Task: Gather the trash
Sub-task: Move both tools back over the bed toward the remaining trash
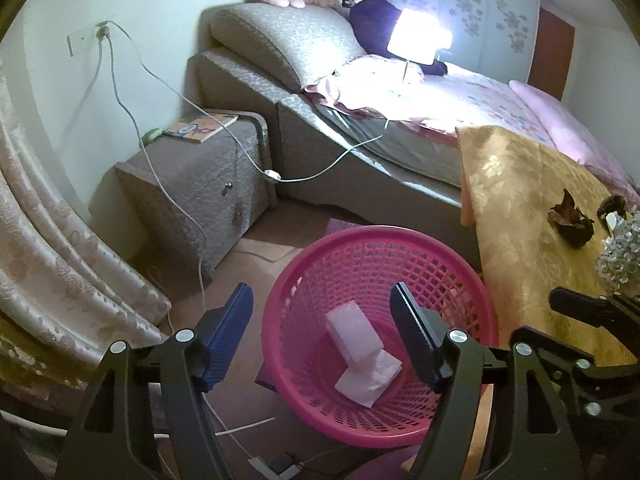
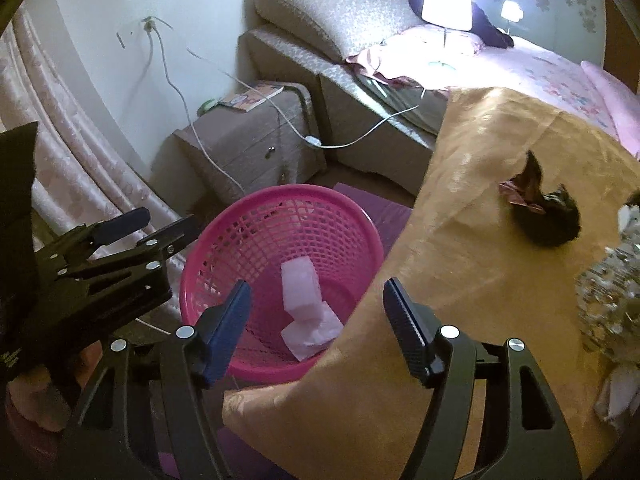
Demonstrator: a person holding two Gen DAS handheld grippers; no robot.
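Note:
A pink mesh basket (image 1: pixel 304 264) stands on the floor beside a table under a gold cloth (image 1: pixel 516 216). White foam and tissue pieces (image 1: pixel 360 356) lie in its bottom, also in the right wrist view (image 2: pixel 304 312). My left gripper (image 1: pixel 322 328) is open and empty above the basket. My right gripper (image 2: pixel 316 320) is open and empty over the basket's edge (image 2: pixel 224 220) and the table corner (image 2: pixel 460 240). A dark crumpled wrapper (image 2: pixel 540 208) lies on the cloth, also in the left wrist view (image 1: pixel 570 220). A silvery crumpled piece (image 2: pixel 612 300) sits at the right.
A bed (image 1: pixel 400 120) with a lit lamp (image 1: pixel 416 36) stands behind. A nightstand (image 1: pixel 192 184) with a book (image 1: pixel 200 126) is at the left, with cables (image 1: pixel 160 128) hanging from the wall. A curtain (image 1: pixel 52 240) hangs far left.

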